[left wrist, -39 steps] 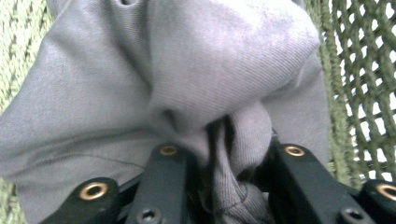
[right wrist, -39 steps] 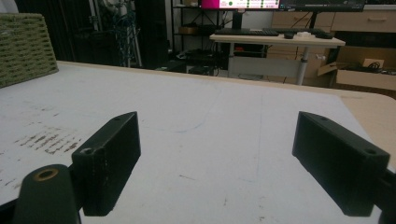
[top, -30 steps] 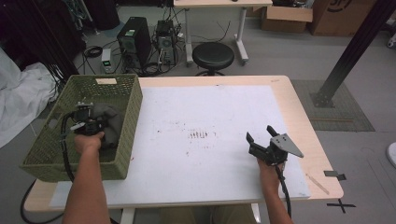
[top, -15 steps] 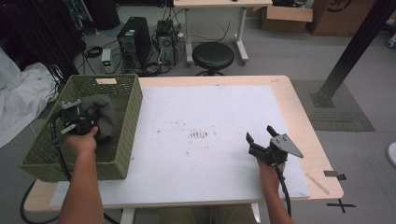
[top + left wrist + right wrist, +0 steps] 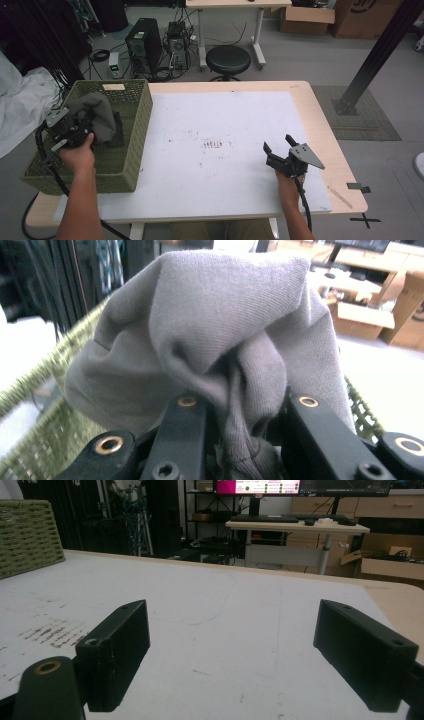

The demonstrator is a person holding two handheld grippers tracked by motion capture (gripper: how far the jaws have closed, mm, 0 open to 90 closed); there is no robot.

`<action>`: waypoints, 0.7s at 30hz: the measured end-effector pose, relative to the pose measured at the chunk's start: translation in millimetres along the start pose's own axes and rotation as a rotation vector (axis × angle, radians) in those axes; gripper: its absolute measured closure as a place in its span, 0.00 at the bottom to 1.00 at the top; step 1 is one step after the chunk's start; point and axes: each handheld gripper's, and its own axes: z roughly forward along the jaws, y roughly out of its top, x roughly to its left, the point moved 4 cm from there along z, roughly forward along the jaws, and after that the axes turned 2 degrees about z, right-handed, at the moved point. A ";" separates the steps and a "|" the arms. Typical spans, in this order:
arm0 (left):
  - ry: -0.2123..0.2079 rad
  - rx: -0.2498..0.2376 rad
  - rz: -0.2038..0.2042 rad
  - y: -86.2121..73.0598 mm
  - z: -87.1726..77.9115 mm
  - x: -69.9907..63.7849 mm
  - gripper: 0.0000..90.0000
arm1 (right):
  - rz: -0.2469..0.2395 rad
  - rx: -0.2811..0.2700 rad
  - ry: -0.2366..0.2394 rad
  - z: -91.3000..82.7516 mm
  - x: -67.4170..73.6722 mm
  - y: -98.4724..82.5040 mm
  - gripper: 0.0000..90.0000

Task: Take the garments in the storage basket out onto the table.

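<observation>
A bunched grey cloth (image 5: pixel 97 117) hangs half out of the green wicker basket (image 5: pixel 135 150) at the table's left. My left gripper (image 5: pixel 82 127) is shut on the grey cloth (image 5: pixel 215 335), whose folds bulge up between and over the two black jaws in the left gripper view. At the table's right front my right gripper (image 5: pixel 278 150) rests low over the white mat, open. Its own view has the gripper (image 5: pixel 240 655) with jaws wide apart and bare mat between them.
The white mat (image 5: pixel 220 145) covers most of the wooden table (image 5: pixel 325 130). A corner of the basket (image 5: pixel 27 535) appears at far left in the right gripper view. A black stool (image 5: pixel 228 60), computer towers and another desk stand beyond the table's far edge.
My left hand has lifted the grey cloth up out of the basket and drawn it toward the basket's left wall. The right hand and its gripper have kept still.
</observation>
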 end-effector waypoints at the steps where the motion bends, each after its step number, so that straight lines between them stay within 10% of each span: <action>1: 0.000 -0.018 0.003 1.6 -2.5 -0.1 0.86 | -0.001 0.000 0.000 0.1 0.0 0.0 0.16; 21: -0.053 -0.253 0.087 46.2 -41.3 -18.3 0.86 | -0.004 0.000 -0.001 0.3 0.2 0.0 0.16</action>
